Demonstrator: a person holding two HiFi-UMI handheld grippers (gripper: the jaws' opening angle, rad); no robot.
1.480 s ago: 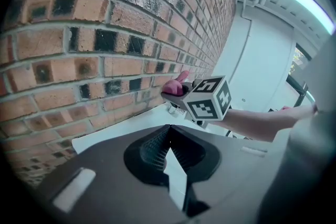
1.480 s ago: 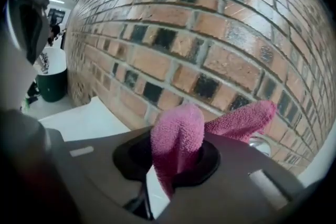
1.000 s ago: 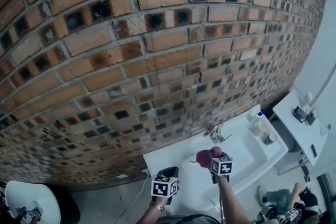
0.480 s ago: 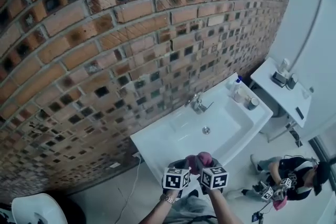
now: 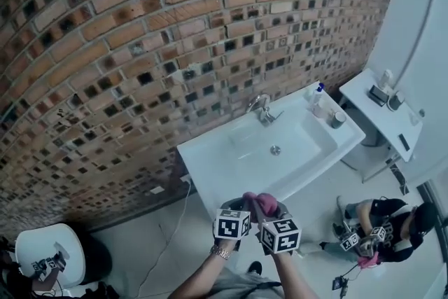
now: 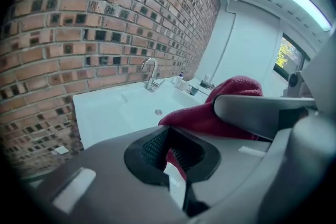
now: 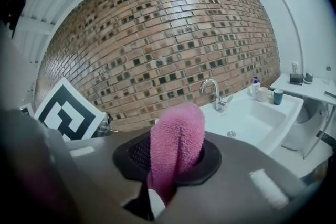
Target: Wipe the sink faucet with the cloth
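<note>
A pink cloth (image 5: 257,202) sits bunched between my two grippers, held over the floor in front of the white sink (image 5: 210,157). My right gripper (image 7: 173,157) is shut on the cloth (image 7: 177,139), and a thick fold stands up out of its jaws. My left gripper (image 6: 169,152) is pressed close beside it. Its jaws are nearly together, with a strip of the cloth (image 6: 220,107) in the slit. The chrome faucet (image 5: 262,108) stands at the sink's back edge by the brick wall, well away from both grippers.
A soap bottle (image 5: 316,96) and a cup (image 5: 338,120) stand on the sink's right end. A white side shelf (image 5: 392,119) is further right. A person (image 5: 392,220) crouches on the floor at lower right. A white round object (image 5: 45,255) is at lower left.
One second ago the right gripper held the cloth over the sink with the left gripper apart. Both have since drawn back from the sink and come together on the cloth.
</note>
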